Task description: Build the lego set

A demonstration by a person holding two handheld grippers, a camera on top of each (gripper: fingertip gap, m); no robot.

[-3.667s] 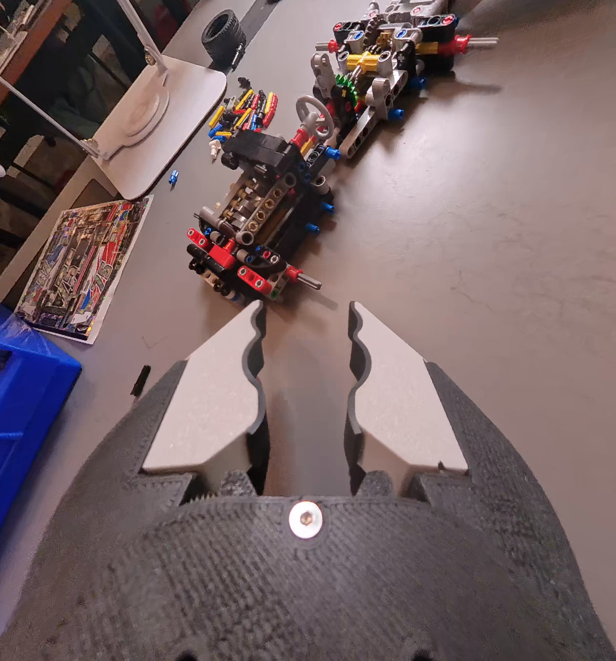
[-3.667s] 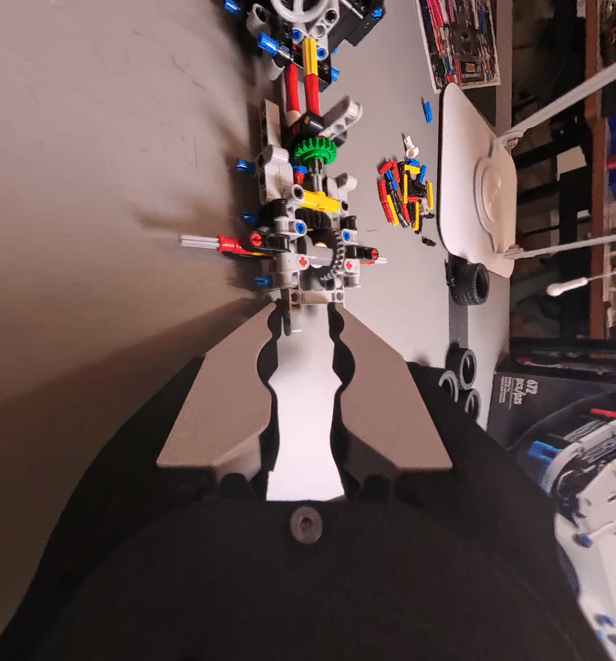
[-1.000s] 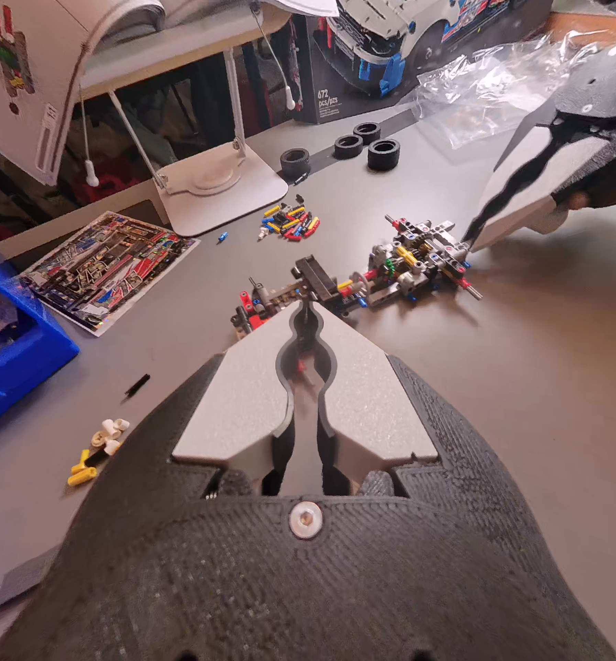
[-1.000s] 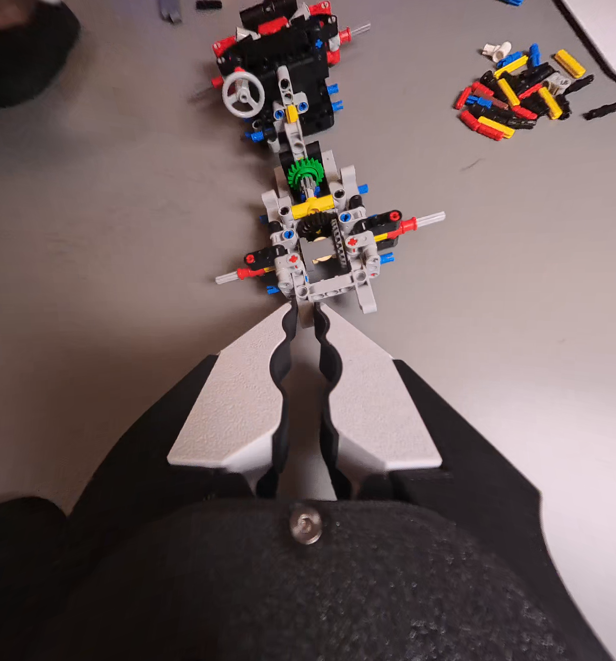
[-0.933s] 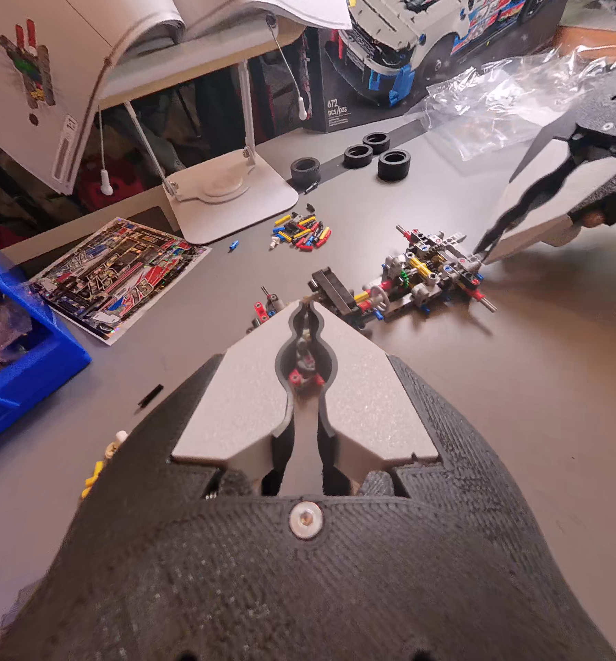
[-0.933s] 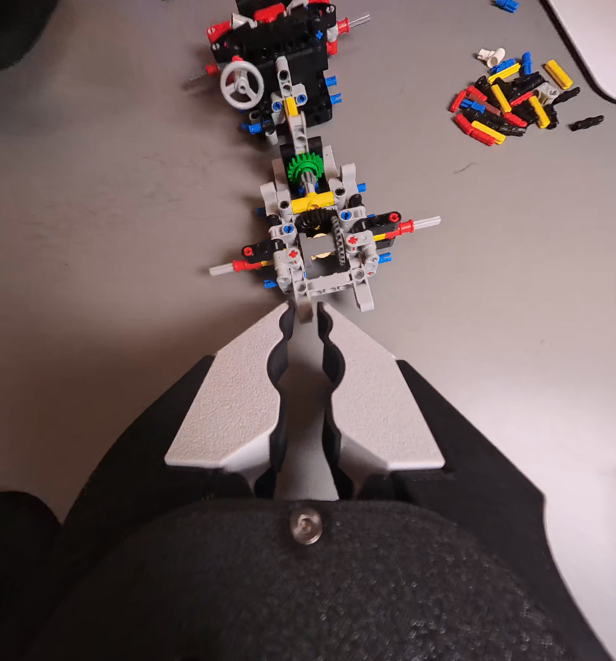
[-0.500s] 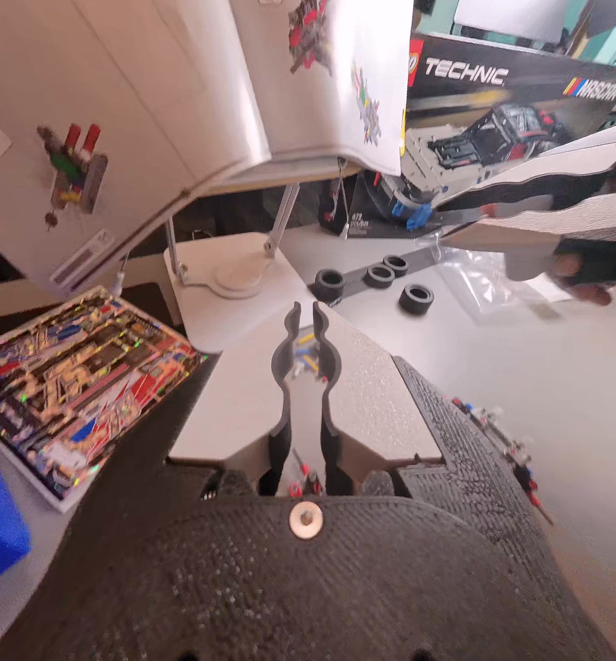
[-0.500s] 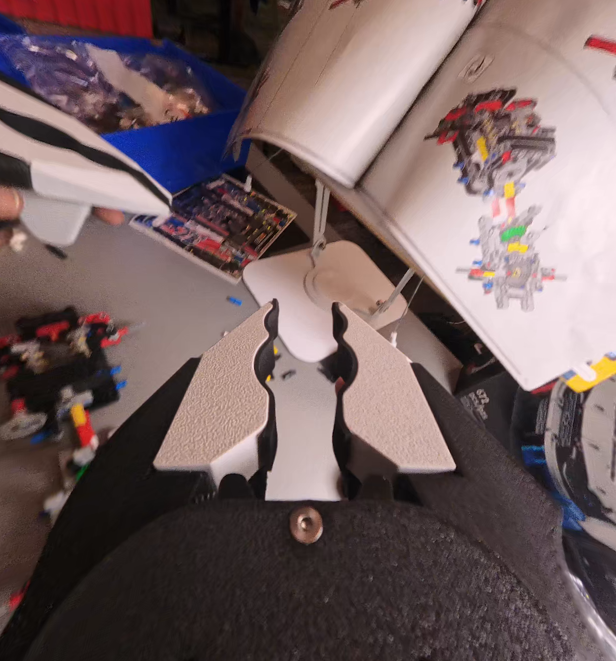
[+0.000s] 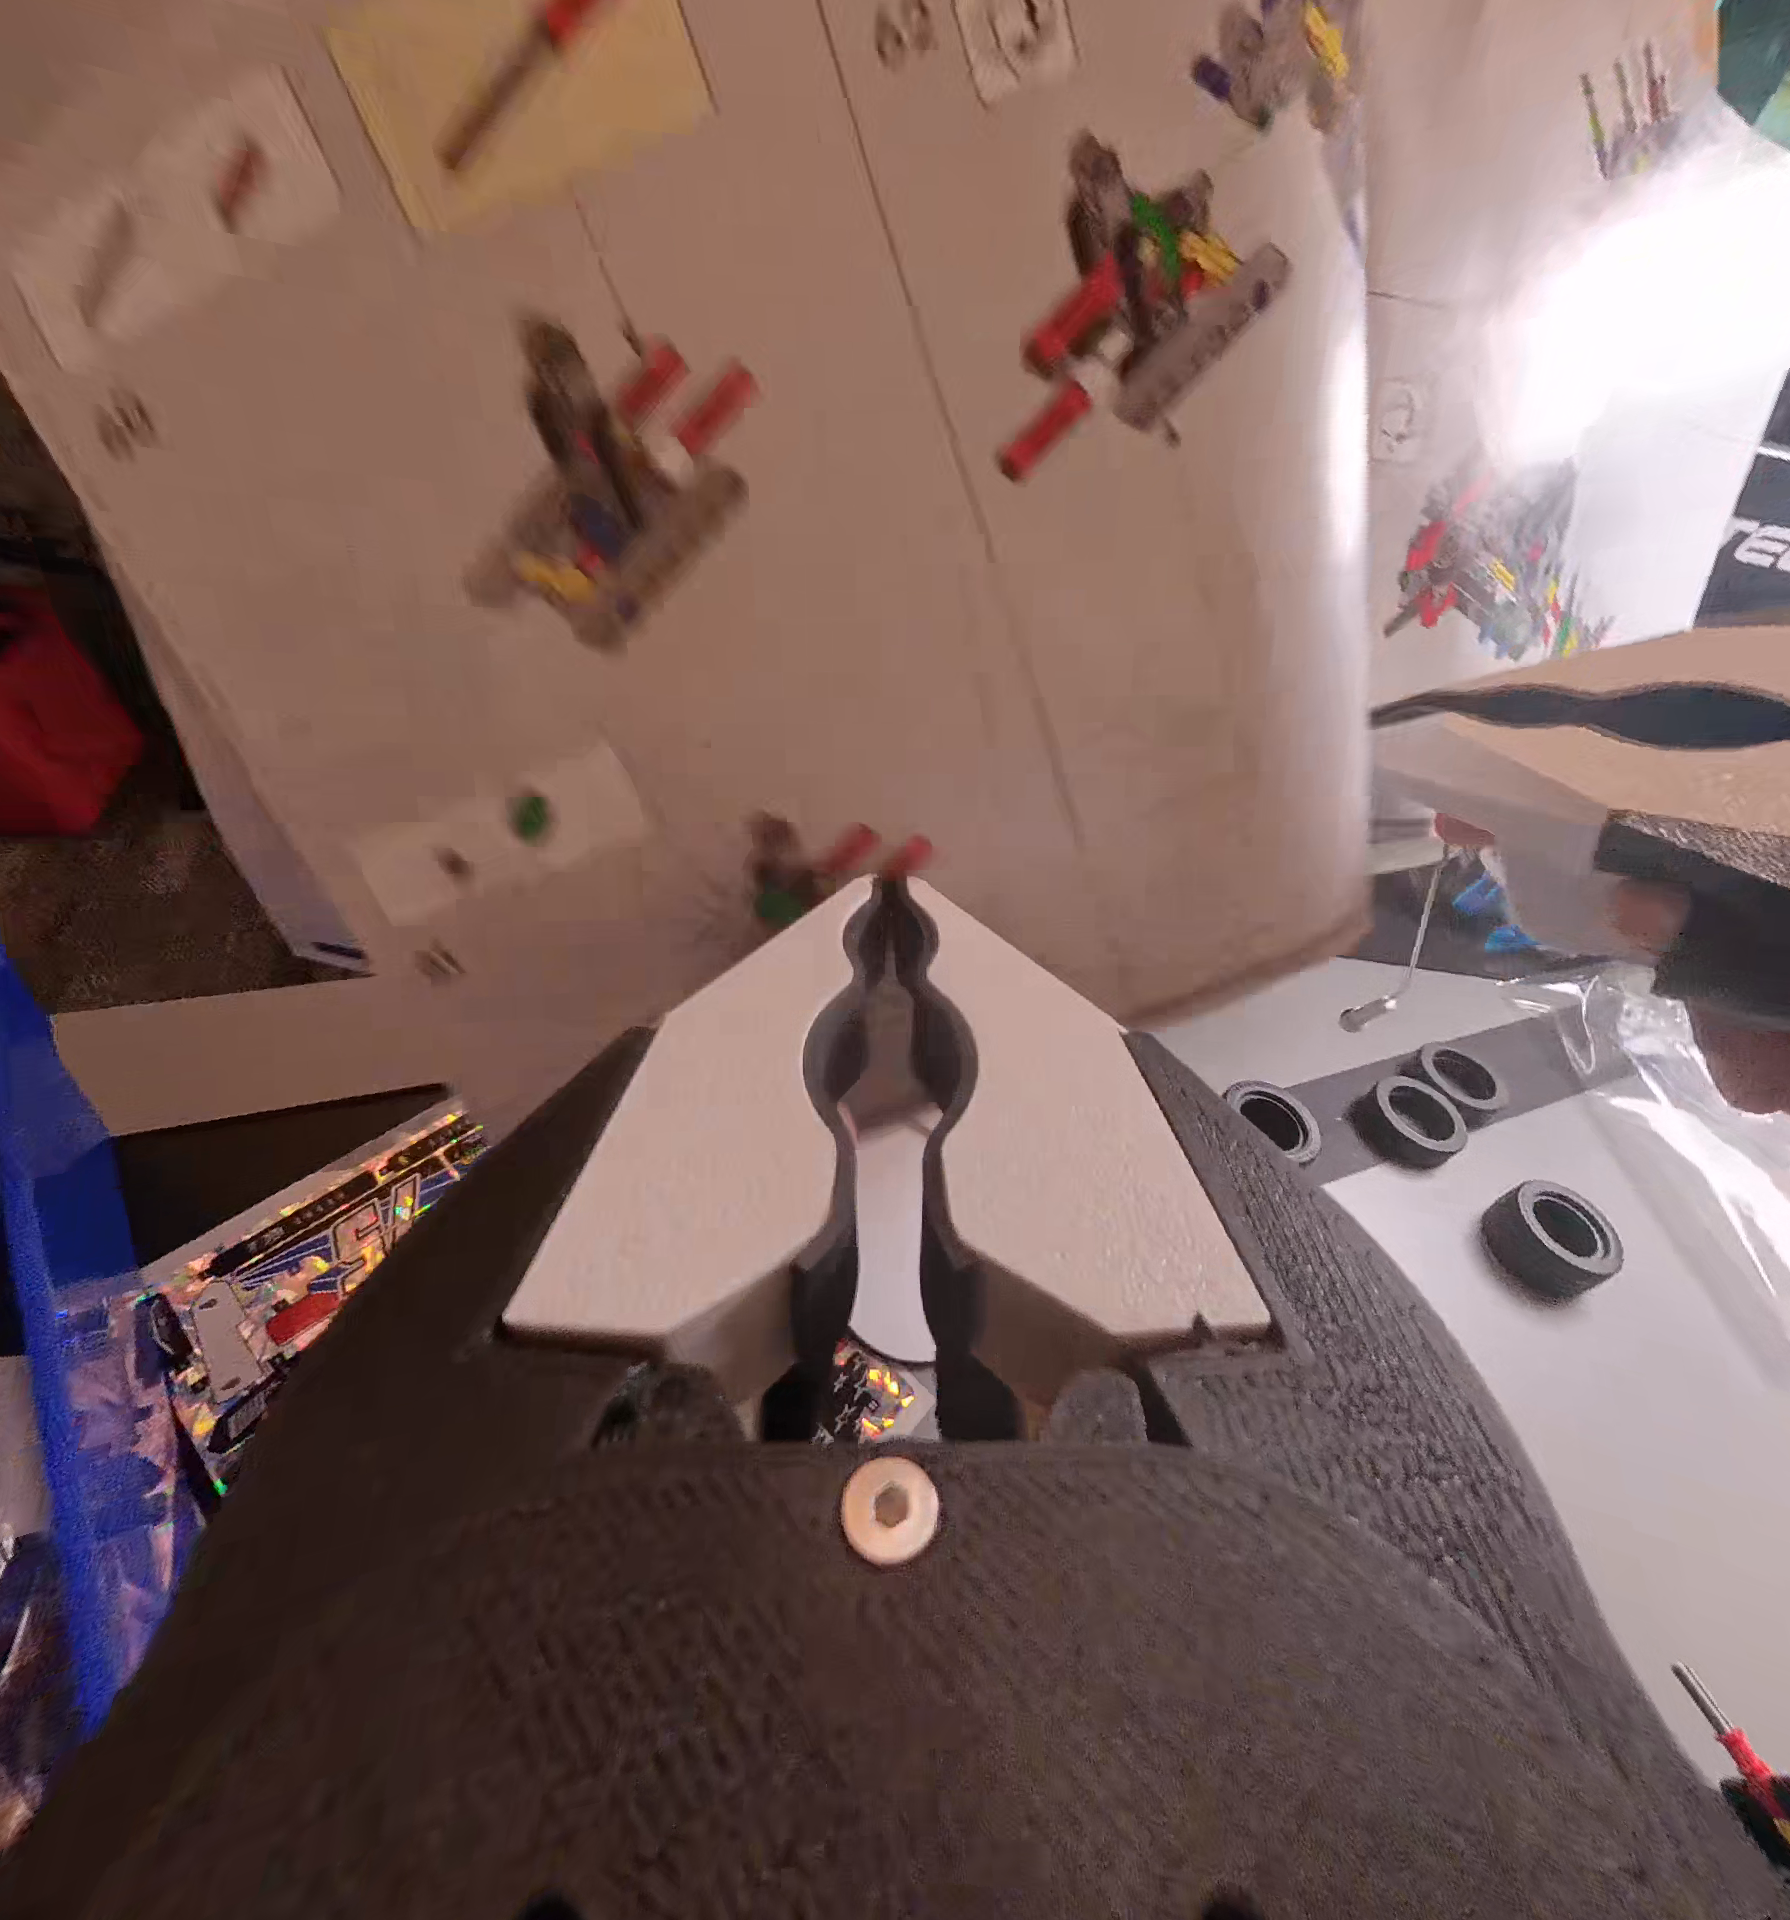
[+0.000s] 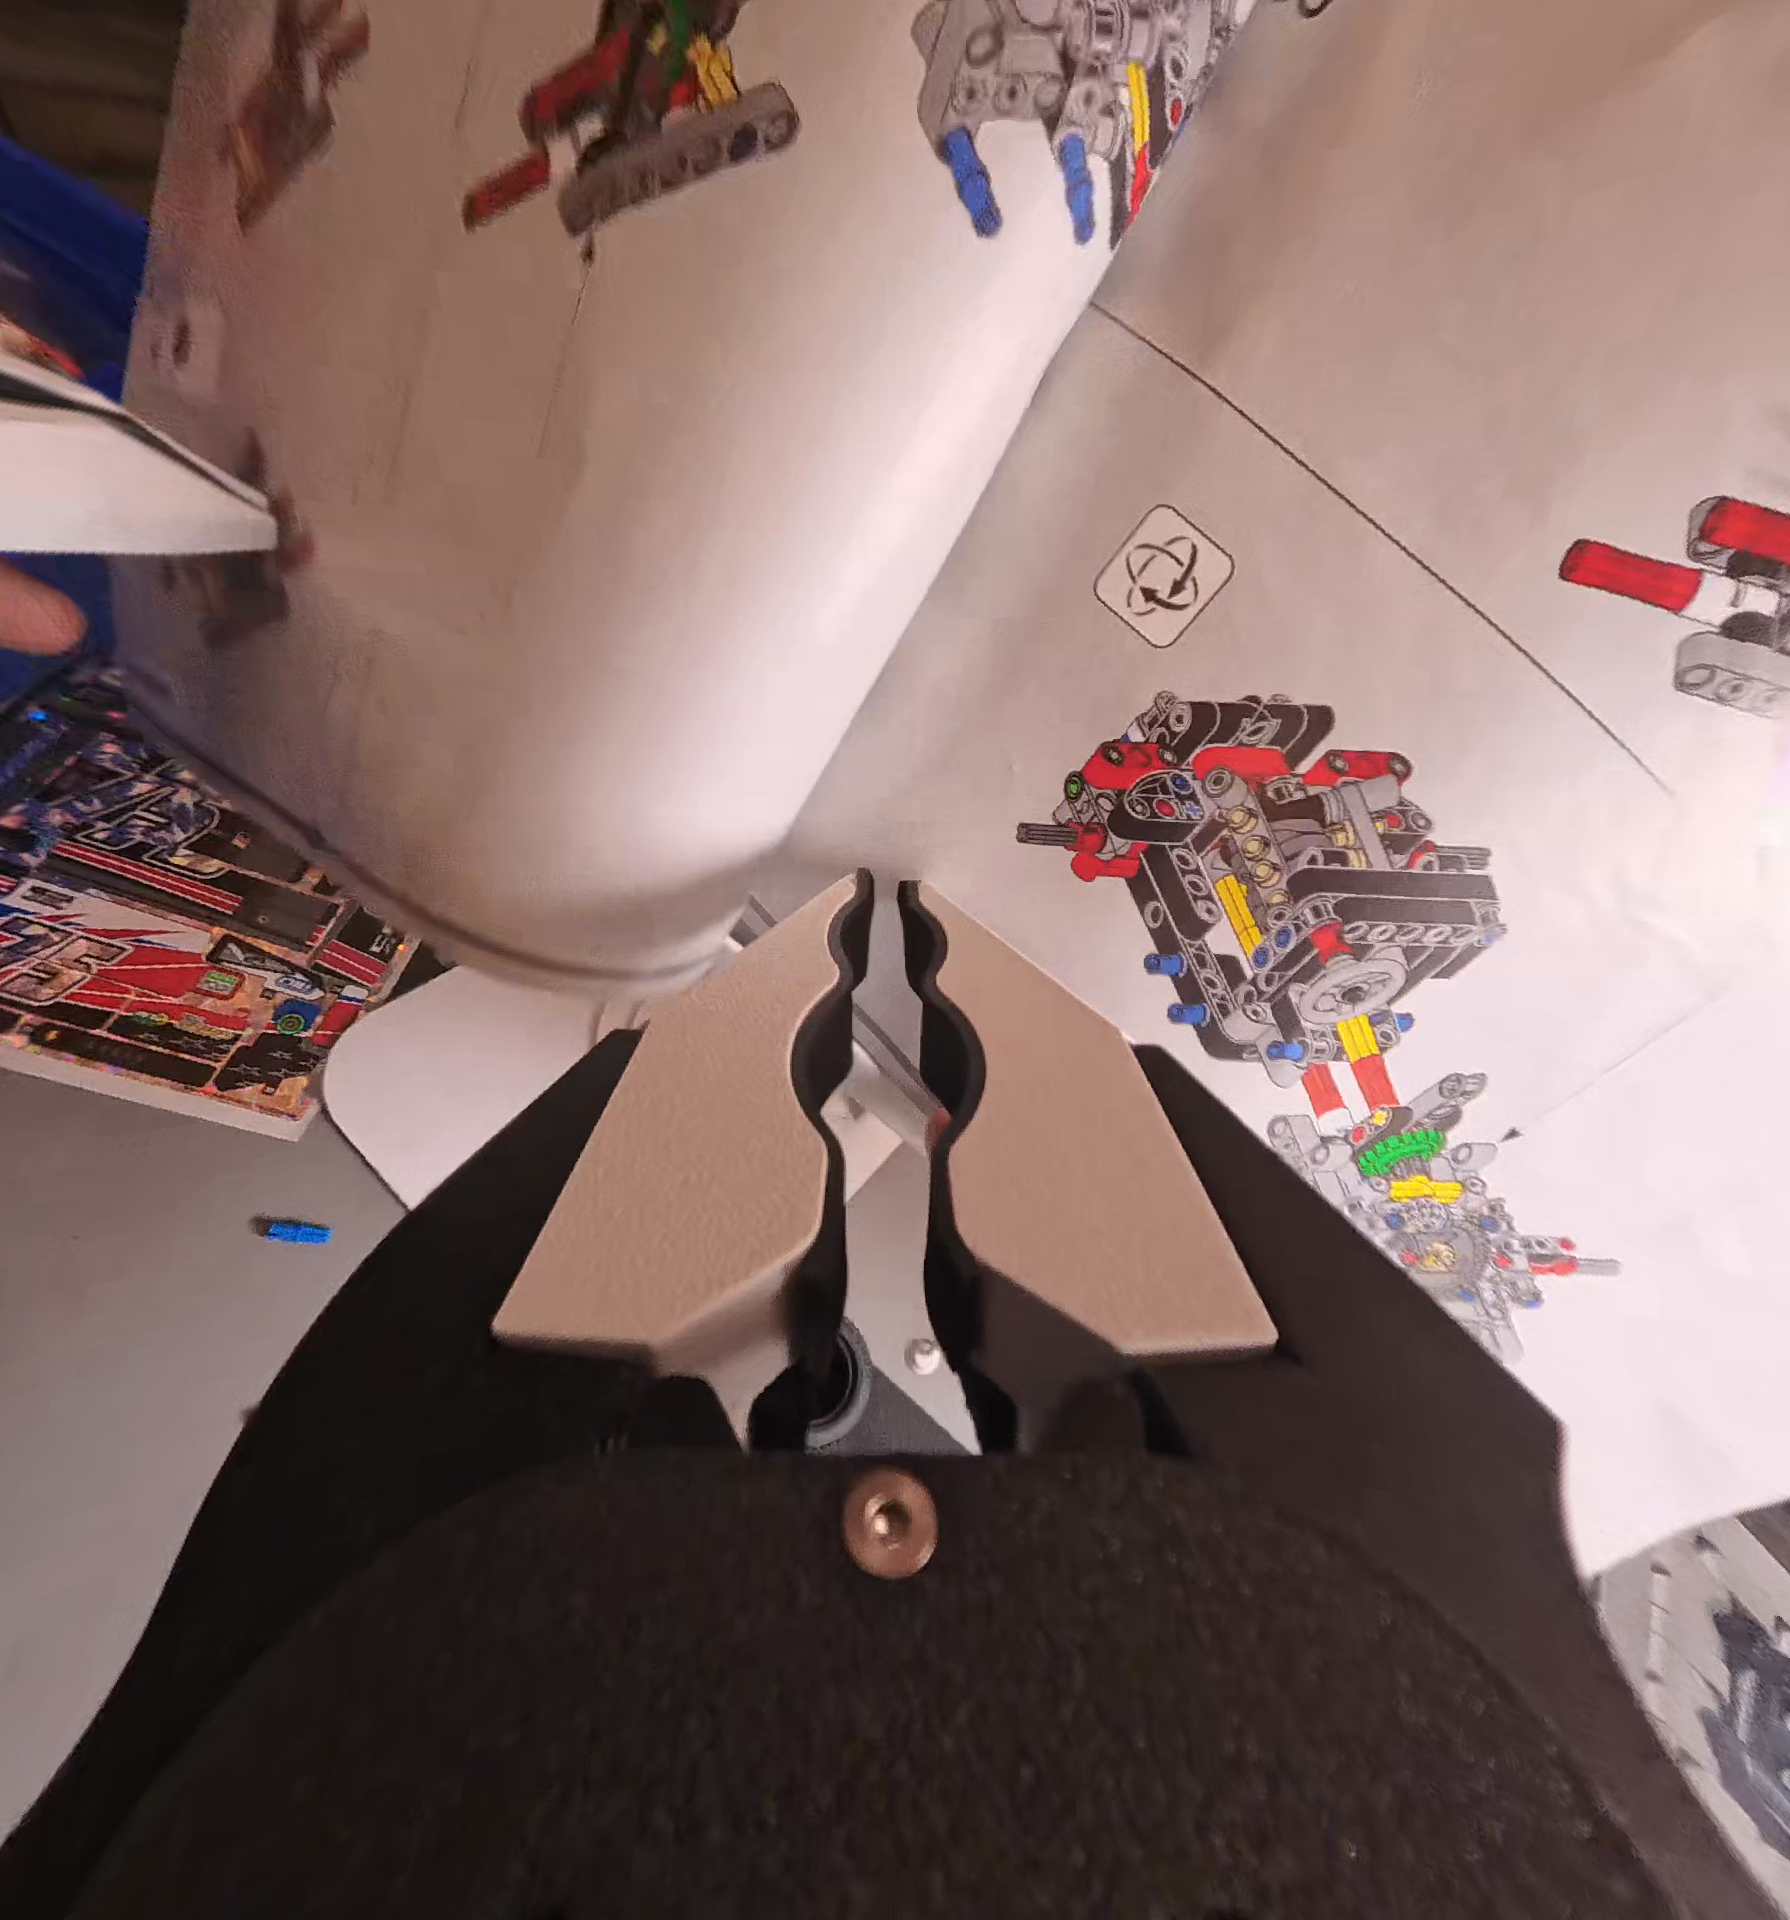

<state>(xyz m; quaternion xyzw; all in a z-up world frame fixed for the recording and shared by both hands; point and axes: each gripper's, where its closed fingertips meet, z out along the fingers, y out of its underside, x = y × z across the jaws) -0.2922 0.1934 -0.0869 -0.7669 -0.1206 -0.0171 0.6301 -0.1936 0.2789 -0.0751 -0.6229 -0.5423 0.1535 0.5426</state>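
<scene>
The open instruction booklet [image 9: 870, 520] stands on its holder and fills both views [image 10: 1286, 520]. My left gripper [image 9: 891, 883] has its tips closed at the lower edge of the left page; in the right wrist view it [image 10: 247, 509] meets that curled page from the left. My right gripper [image 10: 883, 888] is open by a narrow gap and empty, pointing at the bottom of the booklet's spine; it also shows at the right of the left wrist view [image 9: 1390, 717]. Only a corner of the partly built lego model [image 9: 1784, 1808] shows, on the table at the lower right.
Black tyres [image 9: 1551, 1242] lie on the grey table beside a clear plastic bag [image 9: 1701, 1091]. A shiny sticker sheet [image 10: 143, 935] lies left of the holder's white base [image 10: 455, 1060]. A blue bin [image 9: 39, 1143] stands at far left. A loose blue pin [image 10: 293, 1231] lies on the table. Across from one pair of fingers to the other is roughly 15 centimeters. It is some 30 centimeters from my right tips to the partly built lego model [image 9: 1784, 1808].
Both grippers have risen from the model on the table to the booklet. The left jaws have closed at the page's edge. The right jaws have narrowed.
</scene>
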